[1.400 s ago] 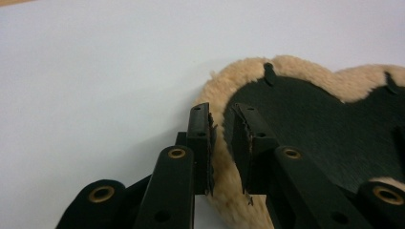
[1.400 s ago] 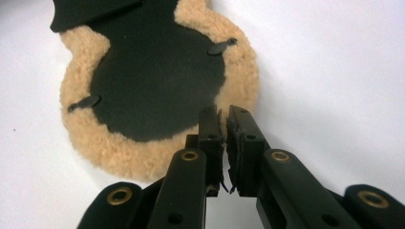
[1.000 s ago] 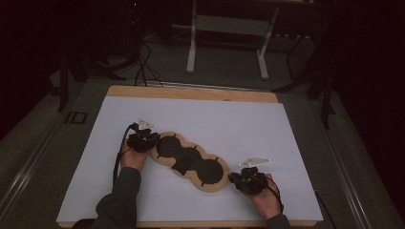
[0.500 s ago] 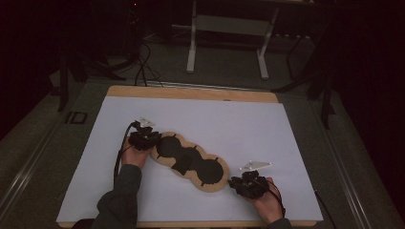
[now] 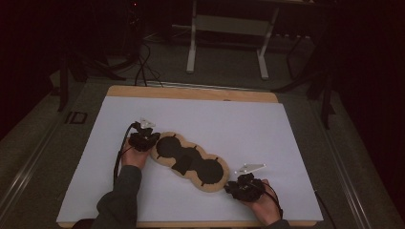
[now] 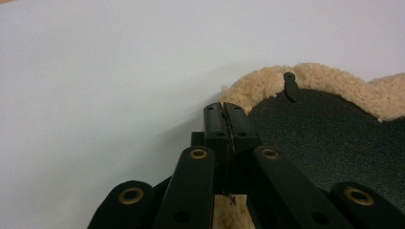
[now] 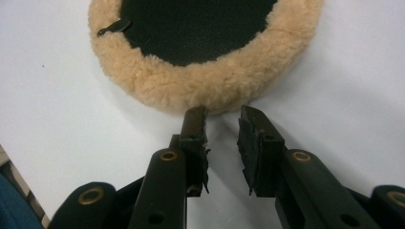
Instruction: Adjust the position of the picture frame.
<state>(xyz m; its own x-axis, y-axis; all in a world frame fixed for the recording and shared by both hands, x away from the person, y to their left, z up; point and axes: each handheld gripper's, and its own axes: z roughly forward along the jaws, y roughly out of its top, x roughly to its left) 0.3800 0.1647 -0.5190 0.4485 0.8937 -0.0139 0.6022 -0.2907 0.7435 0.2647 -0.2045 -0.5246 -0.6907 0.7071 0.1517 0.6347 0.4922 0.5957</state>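
My left gripper (image 5: pixel 149 141) sits left of centre in the high view, at the upper-left end of the pad (image 5: pixel 190 160), a long fleece-edged piece with a black face made of three joined rounds. It lies slantwise on the white sheet (image 5: pixel 229 124), running from centre-left down toward lower right. In the left gripper view my jaws are pressed together at the middle of the frame, right at the pad's (image 6: pixel 334 129) fleece rim, with a bit of fleece showing under them; I cannot tell whether any of the rim is pinched between the pads. A small black tab (image 6: pixel 290 86) sticks out over the fleece in the upper right of that view.

My right gripper (image 5: pixel 237 187) is at lower right in the high view, just beside the pad's lower-right end. In the right gripper view (image 7: pixel 223 125) the jaws stand a narrow way apart and have just been opening; nothing is between them, only bare white sheet (image 7: pixel 57 105). Their tips lie just short of the pad's (image 7: pixel 210 81) fleece rim, which curves across the top of the frame. Another black tab (image 7: pixel 114 26) shows at upper left there.
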